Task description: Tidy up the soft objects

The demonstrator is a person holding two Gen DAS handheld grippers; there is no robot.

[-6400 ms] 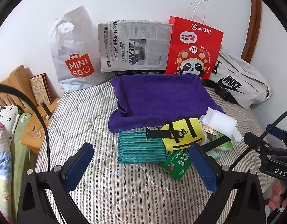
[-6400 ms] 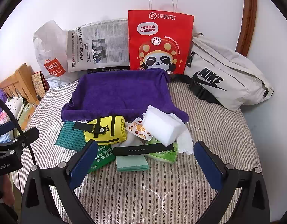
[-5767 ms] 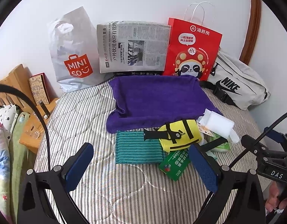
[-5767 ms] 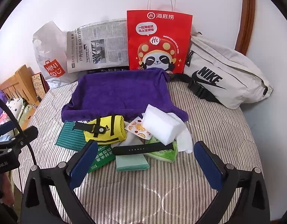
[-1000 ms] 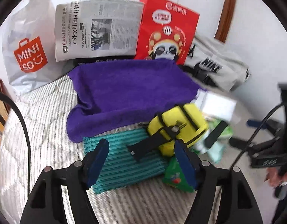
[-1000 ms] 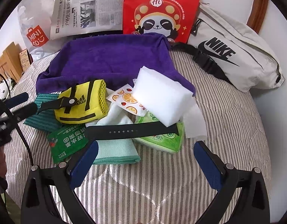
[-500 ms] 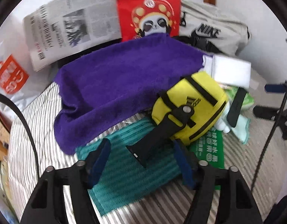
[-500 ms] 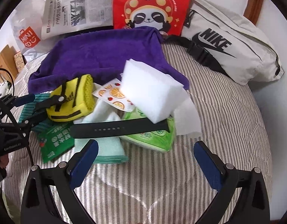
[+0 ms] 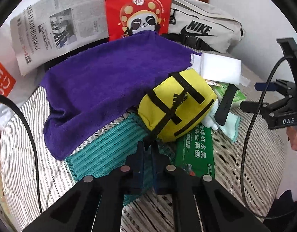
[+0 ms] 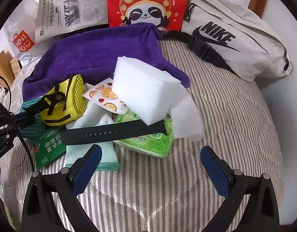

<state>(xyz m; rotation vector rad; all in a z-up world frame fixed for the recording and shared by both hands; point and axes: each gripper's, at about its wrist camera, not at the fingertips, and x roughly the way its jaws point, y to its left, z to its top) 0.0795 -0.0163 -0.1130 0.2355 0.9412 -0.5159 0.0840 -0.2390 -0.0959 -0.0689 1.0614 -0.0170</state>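
The left gripper (image 9: 147,148) has just been closing and now pinches the black strap (image 9: 163,121) of the yellow pouch (image 9: 177,106), which lies on the teal cloth (image 9: 107,150) at the purple towel's (image 9: 109,81) front edge. The right gripper (image 10: 148,164) hangs wide and empty over bare striped bed (image 10: 235,116), just before the white sponge (image 10: 144,94) and black band (image 10: 109,133). The strap's tip is hidden between the jaws.

Purple towel (image 9: 102,89) showing matt terry cloth; teal cloth (image 9: 109,154) showing ribbed weave; green packet (image 10: 148,141) gleaming glossy plastic.
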